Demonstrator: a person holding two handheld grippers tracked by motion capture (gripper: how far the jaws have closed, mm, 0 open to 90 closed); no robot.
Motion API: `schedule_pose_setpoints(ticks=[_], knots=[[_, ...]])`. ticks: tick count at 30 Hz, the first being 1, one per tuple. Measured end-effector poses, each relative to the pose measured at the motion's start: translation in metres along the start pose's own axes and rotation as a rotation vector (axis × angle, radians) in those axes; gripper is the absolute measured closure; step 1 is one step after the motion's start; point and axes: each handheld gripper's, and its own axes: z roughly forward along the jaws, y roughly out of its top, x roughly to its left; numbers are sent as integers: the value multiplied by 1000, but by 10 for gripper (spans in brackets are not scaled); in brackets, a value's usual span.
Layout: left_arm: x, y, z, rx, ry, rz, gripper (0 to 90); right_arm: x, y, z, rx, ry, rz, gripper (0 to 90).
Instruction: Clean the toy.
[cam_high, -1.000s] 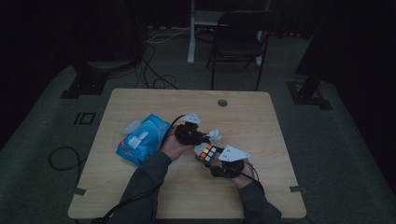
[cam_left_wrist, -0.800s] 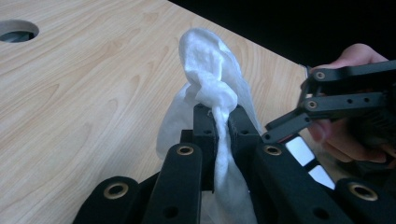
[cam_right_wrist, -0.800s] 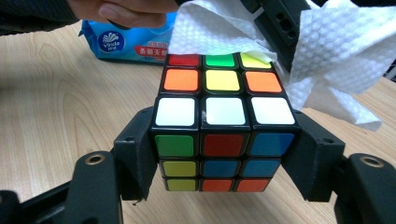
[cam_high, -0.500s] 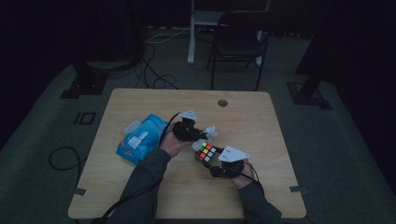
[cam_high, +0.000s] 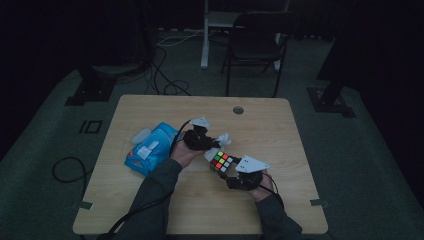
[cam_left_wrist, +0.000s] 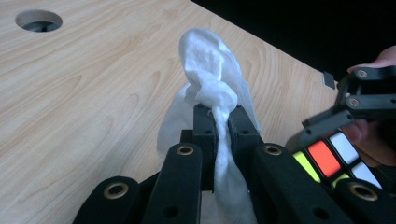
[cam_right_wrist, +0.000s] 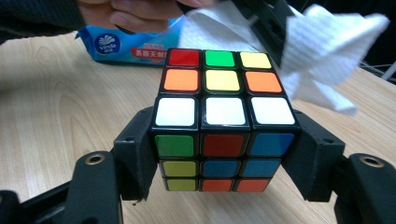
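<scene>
Right gripper view: the scrambled cube (cam_right_wrist: 223, 122), white row along its top front edge, sits clamped between the right tool (cam_right_wrist: 224, 154) jaws above the desk (cam_high: 150, 200) middle. The left tool (cam_left_wrist: 217, 126) is pinched tight on a crumpled white tissue (cam_left_wrist: 210, 70), reaching in from the left just beside the cube.
</scene>
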Motion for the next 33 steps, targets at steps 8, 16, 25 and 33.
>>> schedule_pose_setpoints(ticks=[8, 16, 25, 33], knots=[[-7, -1, -12, -30, 26, 24, 858, -7, -1, -3, -3, -25, 28, 346], [-14, -11, -21, -66, 54, 29, 856, -12, -1, -6, -4, -54, 46, 346], [-22, -21, -26, -98, 108, 44, 856, -17, -1, -10, -13, -81, 72, 346], [-27, -29, -24, -115, 142, 48, 856, -19, 0, -13, -7, -102, 91, 346]])
